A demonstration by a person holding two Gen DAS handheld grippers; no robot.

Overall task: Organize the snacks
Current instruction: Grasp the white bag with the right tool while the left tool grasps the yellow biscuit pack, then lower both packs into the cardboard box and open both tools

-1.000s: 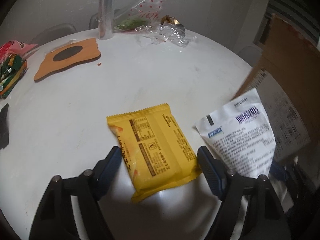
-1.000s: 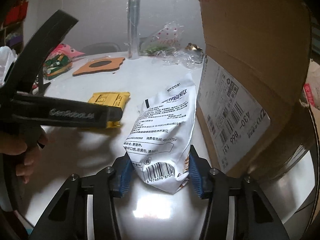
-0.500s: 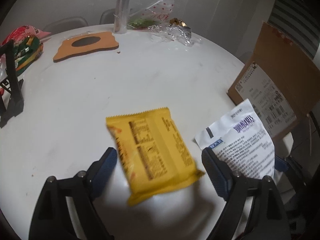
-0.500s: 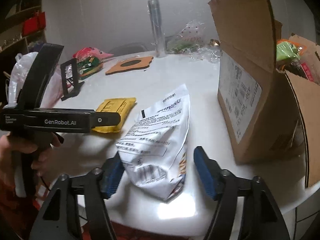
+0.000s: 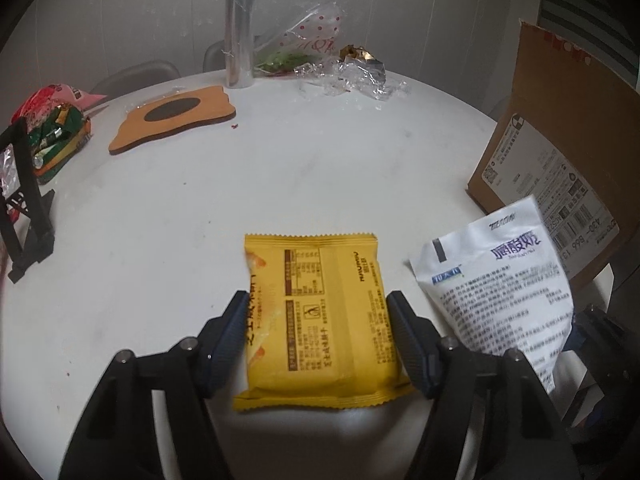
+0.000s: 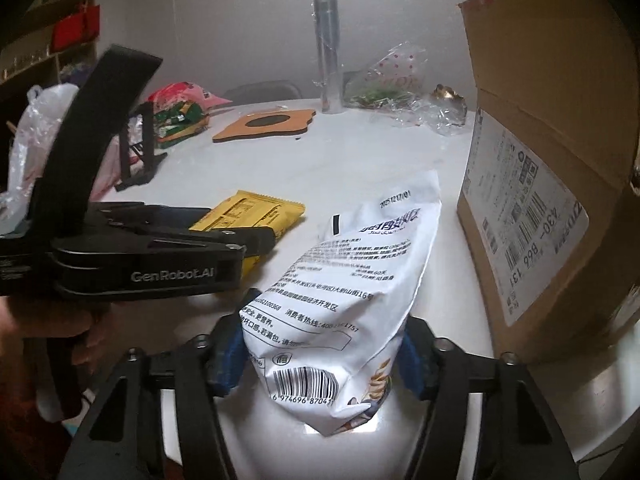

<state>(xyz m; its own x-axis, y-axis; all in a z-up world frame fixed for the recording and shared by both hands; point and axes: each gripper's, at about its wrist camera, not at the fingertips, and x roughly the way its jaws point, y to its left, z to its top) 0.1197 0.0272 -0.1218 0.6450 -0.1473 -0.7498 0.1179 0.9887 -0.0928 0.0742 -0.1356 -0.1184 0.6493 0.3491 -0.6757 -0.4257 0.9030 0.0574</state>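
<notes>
Lying flat between the pads of the left hand-held gripper [image 5: 316, 336], the yellow snack packet [image 5: 320, 316] is pinched at both long edges just above the white worktop [image 5: 280, 168]. Beside it, the right hand-held gripper [image 6: 320, 352] clamps the lower end of the white snack bag [image 6: 340, 300], near the cardboard box [image 6: 552, 168]

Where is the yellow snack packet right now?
The flat yellow snack packet sits between the left gripper pads, left of the white snack bag on the white table.
</notes>
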